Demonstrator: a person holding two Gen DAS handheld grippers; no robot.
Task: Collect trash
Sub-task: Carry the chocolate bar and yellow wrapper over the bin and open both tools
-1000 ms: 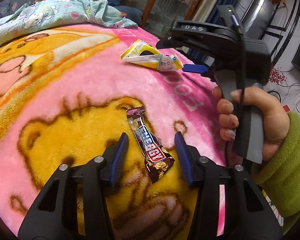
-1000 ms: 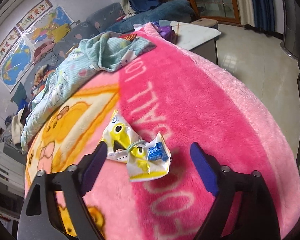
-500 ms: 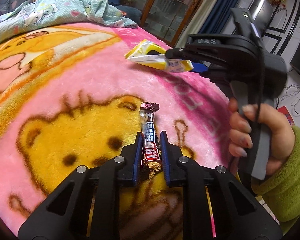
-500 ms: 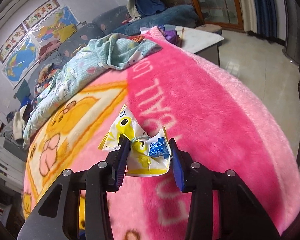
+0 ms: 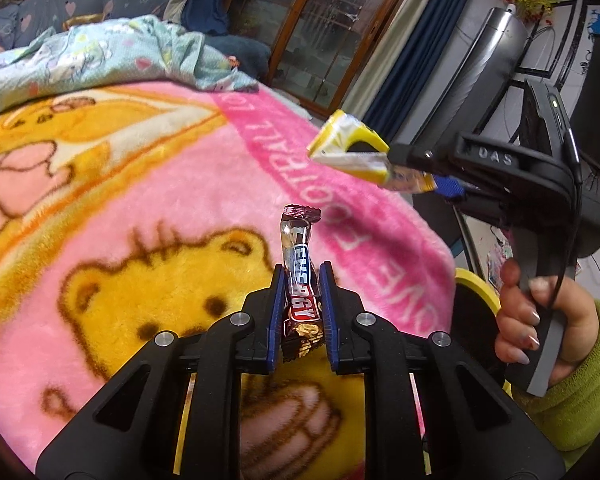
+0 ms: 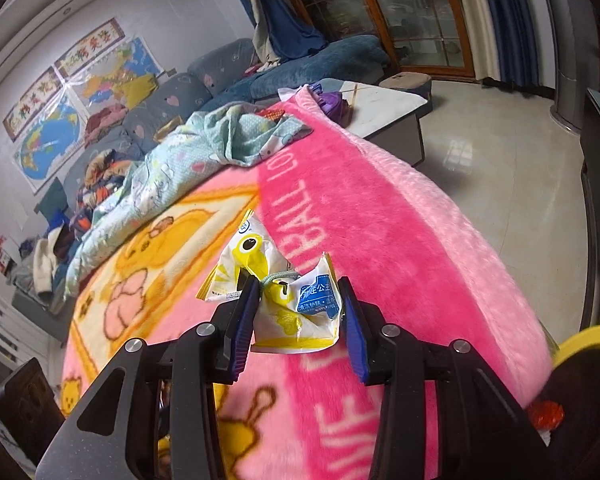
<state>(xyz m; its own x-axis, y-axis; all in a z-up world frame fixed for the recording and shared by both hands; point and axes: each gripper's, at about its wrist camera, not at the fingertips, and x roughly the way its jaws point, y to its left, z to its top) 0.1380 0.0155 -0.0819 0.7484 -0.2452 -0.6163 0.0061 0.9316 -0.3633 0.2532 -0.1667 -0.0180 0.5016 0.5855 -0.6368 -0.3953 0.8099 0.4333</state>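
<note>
My left gripper [image 5: 301, 280] is shut on a brown snack bar wrapper [image 5: 298, 256] and holds it upright above the pink blanket [image 5: 180, 200]. My right gripper [image 6: 298, 296] is shut on a crumpled yellow and white packet [image 6: 288, 300] and holds it above the blanket [image 6: 380, 220]. In the left wrist view the right gripper shows at the upper right with the yellow packet [image 5: 352, 152] sticking out of its jaws, lifted off the bed.
A yellow-rimmed bin with a black liner [image 5: 476, 312] stands beside the bed at the right; its rim also shows in the right wrist view [image 6: 588, 340]. A pale green quilt [image 5: 100, 56] is bunched at the far end. Tiled floor [image 6: 500, 152] lies beyond the bed edge.
Both grippers closed on their wrappers about half a second ago, then lifted them off the blanket. The right gripper has moved up and to the right.
</note>
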